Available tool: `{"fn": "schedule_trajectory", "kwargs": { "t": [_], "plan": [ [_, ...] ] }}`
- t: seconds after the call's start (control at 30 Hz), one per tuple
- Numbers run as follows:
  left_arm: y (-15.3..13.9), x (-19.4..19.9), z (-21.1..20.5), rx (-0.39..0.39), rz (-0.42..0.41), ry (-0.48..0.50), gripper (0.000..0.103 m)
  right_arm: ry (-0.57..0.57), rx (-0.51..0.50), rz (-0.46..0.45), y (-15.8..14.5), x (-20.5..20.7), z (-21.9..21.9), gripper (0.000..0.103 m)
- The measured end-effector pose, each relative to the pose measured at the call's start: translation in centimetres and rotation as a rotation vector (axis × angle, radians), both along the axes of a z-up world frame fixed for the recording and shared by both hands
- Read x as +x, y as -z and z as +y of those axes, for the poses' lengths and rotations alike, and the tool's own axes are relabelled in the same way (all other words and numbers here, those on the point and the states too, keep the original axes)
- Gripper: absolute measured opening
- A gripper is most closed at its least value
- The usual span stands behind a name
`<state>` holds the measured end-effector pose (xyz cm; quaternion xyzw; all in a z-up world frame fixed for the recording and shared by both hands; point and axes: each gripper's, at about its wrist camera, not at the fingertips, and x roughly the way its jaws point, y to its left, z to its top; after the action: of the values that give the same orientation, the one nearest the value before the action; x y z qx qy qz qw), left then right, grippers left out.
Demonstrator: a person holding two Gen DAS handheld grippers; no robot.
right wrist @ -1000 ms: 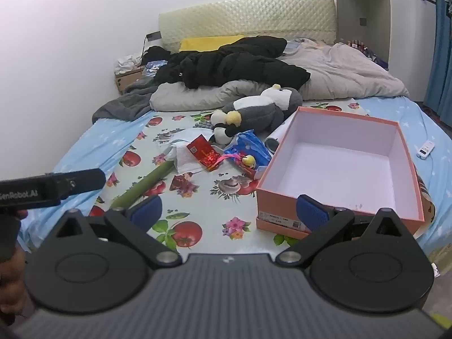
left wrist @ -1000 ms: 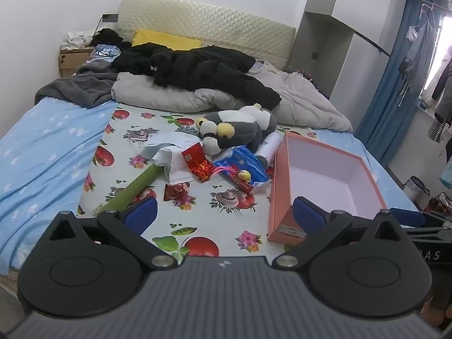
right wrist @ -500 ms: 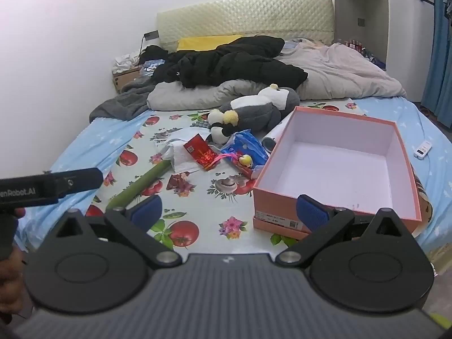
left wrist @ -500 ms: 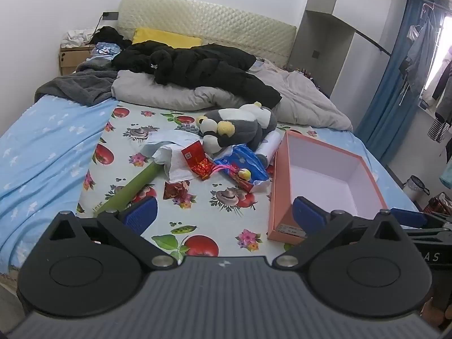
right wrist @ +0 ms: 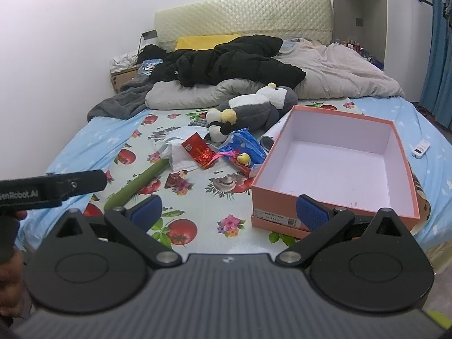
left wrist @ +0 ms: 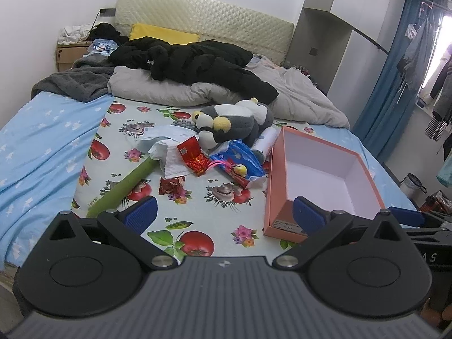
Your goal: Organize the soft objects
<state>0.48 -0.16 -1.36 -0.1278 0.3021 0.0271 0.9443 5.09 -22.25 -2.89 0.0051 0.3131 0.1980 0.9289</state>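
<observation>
A grey and white plush penguin lies on the fruit-print sheet in the middle of the bed. In front of it sit a blue plastic bag, red packets, white cloth and a green roll. An open pink box stands empty to the right. My left gripper and right gripper both hover open at the bed's foot, holding nothing.
A black jacket, a grey duvet and a dark grey blanket are heaped at the head of the bed. A white remote lies right of the box. Blue curtains hang at the right.
Both grippers have drifted slightly closer to the bed; the scene has shifted a little in each view. Nothing on the bed has moved.
</observation>
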Motion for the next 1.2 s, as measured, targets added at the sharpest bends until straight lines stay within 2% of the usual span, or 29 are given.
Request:
{"fn": "schedule_trajectory", "kwargs": {
  "t": [0.53,1.2],
  "plan": [
    [-0.52,-0.3,-0.01,0.012,0.008,-0.007,0.103,-0.001,0.018,0.021,0.26,-0.08,0.26,0.103],
    [-0.78,-0.59,0.03,-0.009,-0.011,-0.014,0.103,0.006,0.018,0.008,-0.05,-0.1,0.25,0.103]
  ]
}}
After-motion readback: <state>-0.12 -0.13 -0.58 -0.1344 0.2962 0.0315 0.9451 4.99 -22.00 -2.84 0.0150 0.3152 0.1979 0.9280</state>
